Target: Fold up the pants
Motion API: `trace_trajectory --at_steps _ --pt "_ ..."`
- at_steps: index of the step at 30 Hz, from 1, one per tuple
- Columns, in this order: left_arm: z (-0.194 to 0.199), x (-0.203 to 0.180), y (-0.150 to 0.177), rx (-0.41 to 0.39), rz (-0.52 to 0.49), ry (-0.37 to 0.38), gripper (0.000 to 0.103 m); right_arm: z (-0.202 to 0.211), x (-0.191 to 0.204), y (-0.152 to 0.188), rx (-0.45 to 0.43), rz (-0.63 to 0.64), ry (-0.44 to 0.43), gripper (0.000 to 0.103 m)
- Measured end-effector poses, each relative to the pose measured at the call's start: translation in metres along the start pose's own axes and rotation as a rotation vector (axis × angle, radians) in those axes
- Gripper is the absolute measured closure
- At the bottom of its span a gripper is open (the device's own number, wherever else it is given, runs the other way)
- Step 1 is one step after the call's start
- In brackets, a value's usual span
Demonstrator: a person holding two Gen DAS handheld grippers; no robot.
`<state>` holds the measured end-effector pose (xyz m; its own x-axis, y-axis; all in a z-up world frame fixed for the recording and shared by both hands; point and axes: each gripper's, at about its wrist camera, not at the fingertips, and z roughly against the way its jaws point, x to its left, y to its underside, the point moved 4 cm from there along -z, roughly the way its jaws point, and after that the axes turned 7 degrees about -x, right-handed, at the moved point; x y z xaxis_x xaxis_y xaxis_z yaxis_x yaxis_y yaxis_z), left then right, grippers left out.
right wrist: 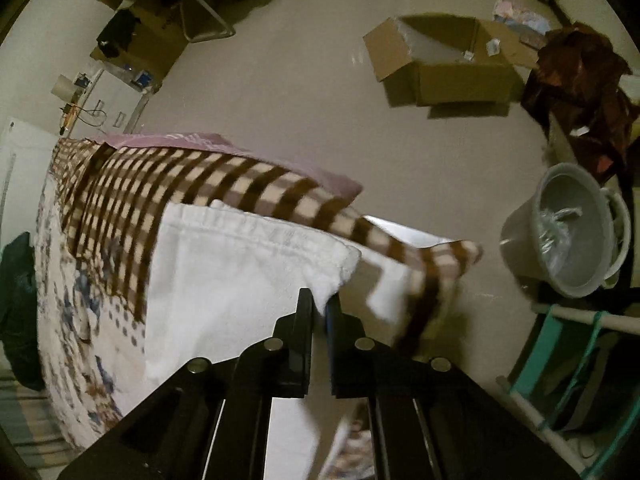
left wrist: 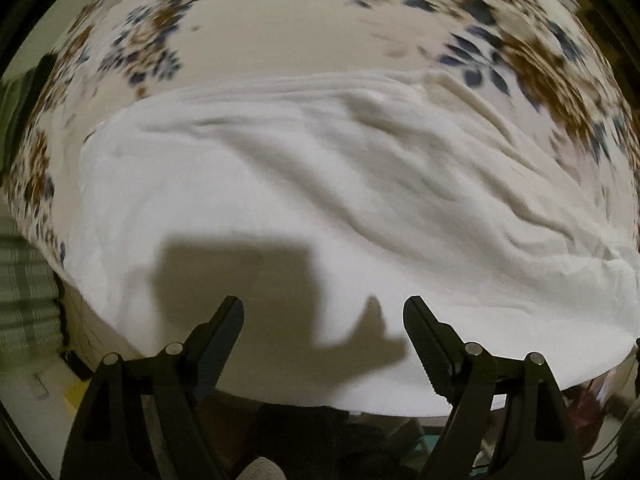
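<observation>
The white pants [left wrist: 280, 200] lie spread and wrinkled on a floral bedsheet [left wrist: 280, 28]. My left gripper [left wrist: 323, 312] is open and empty, hovering over the near edge of the pants. In the right wrist view the white pants [right wrist: 240, 264] hang over the bed edge, and my right gripper [right wrist: 320, 304] is shut on a corner of their hem near the edge.
A brown checked blanket [right wrist: 160, 196] lies beside the pants on the bed. On the floor are an open cardboard box [right wrist: 444, 64], a grey bucket [right wrist: 568, 232], a dark red garment [right wrist: 580, 76] and a teal rack [right wrist: 568, 344].
</observation>
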<state>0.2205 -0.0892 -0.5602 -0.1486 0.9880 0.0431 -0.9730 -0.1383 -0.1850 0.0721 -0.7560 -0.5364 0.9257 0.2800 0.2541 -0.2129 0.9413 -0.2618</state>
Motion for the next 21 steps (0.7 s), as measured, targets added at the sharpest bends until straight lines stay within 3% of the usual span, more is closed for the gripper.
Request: trace_trajectory --at_steps 8,10,13,16,18,21 --pt "-0.021 -0.006 0.006 0.052 -0.023 -0.008 0.022 -0.029 -0.044 0.01 0.079 -0.083 0.049 0.096" --pt "-0.018 0.0 0.006 0.057 -0.005 0.016 0.022 -0.028 -0.045 0.008 0.13 -0.076 0.085 0.078" --pt "-0.004 0.0 -0.003 0.035 -0.003 0.04 0.022 0.002 -0.026 0.005 0.126 0.021 0.153 0.073" --pt "0.009 -0.017 -0.018 -0.008 -0.029 0.047 0.022 0.03 0.012 0.018 0.136 0.067 0.074 0.067" --pt "0.01 -0.029 -0.027 -0.032 -0.046 0.037 0.022 0.029 0.049 0.04 0.224 0.073 -0.036 0.067" --pt "0.006 -0.047 -0.038 -0.053 -0.075 0.013 0.022 0.001 0.104 0.074 0.342 0.04 -0.129 0.067"
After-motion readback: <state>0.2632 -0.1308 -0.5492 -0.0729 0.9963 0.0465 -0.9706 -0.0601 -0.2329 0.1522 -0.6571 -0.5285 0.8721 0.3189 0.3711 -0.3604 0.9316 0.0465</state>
